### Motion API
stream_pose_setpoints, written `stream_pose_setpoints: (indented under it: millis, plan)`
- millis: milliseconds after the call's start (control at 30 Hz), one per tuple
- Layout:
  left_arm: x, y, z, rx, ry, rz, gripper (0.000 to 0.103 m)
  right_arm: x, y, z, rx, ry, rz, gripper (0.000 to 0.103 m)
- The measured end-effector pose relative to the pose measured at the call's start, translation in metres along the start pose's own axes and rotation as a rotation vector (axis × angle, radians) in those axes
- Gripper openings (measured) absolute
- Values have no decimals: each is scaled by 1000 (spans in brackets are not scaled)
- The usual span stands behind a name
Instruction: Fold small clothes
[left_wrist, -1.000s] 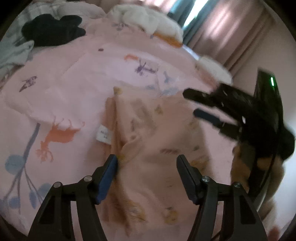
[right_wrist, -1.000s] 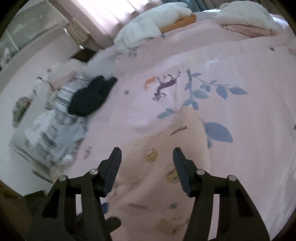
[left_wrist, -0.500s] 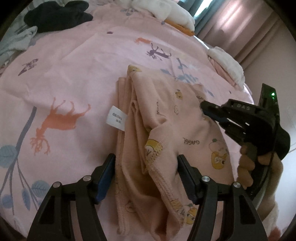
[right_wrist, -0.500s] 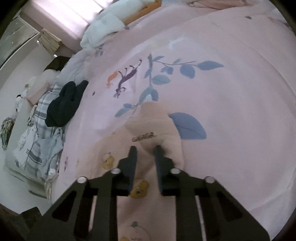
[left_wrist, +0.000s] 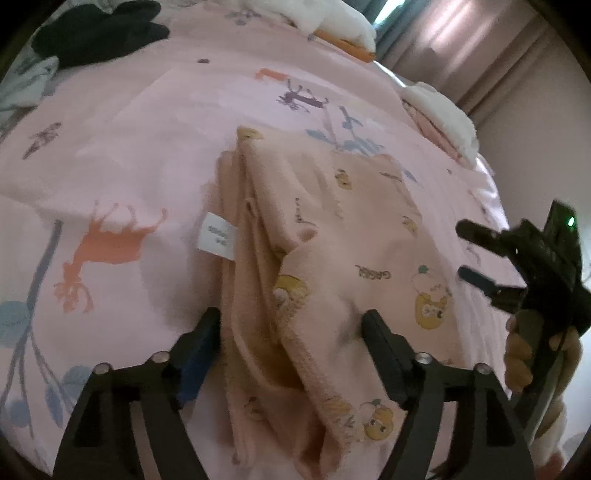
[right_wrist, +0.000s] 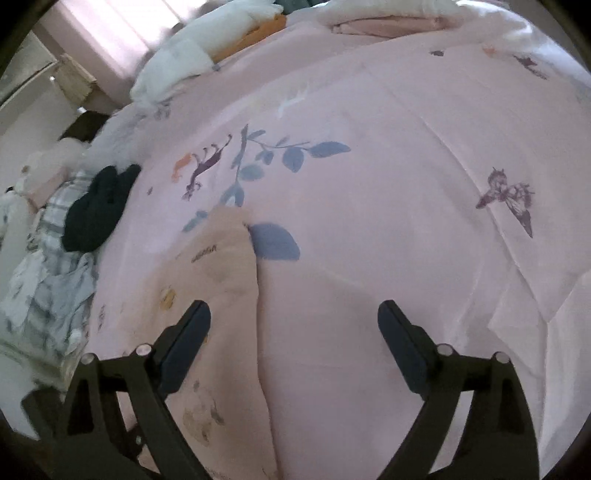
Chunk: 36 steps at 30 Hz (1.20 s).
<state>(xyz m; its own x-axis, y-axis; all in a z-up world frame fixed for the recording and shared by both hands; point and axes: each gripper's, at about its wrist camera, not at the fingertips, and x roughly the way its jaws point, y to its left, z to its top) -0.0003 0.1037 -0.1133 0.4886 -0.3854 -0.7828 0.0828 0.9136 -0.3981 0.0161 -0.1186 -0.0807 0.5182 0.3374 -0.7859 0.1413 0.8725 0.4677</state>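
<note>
Both grippers' jaws are opening: the left gripper (left_wrist: 290, 326) straddles the folded pink garment (left_wrist: 332, 258); the right gripper (right_wrist: 293, 317) holds nothing

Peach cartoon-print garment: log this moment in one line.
peach cartoon-print garment: part-folded on pink bedsheet | left gripper: opening, straddling folds | right gripper: opening, empty

Two close, downward-angled views, shared garment (left_wrist: 332, 258)

Bare pink bedsheet (right_wrist: 406, 229) right of the peach garment (right_wrist: 225, 273); dark clothes (right_wrist: 96, 210) crowd the left.
</note>
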Motion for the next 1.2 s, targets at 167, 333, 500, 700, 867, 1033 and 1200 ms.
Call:
stream_pose_setpoints:
  millis: [167,333,500,700,867,1033,1200]
  plan:
    - [-3,17,5,-76,32,-114,82,8,-16,-9,74,115,190,93]
    - [-8,49,8,-248,101,-293,82,18,-1,-20,10,117,198,95]
    - [0,62,14,-318,159,-382,82,27,13,-24,-49,129,238,100]
    - [19,41,28,-232,158,-452,83,39,20,-23,-33,146,321,100]
    - [31,28,34,-213,101,-460,83,47,28,-25,2,180,426,98]
    - [36,16,33,-177,40,-407,78,55,48,-31,-46,160,372,89]
    - [38,21,31,-169,47,-305,52,55,49,-34,-108,128,299,72]
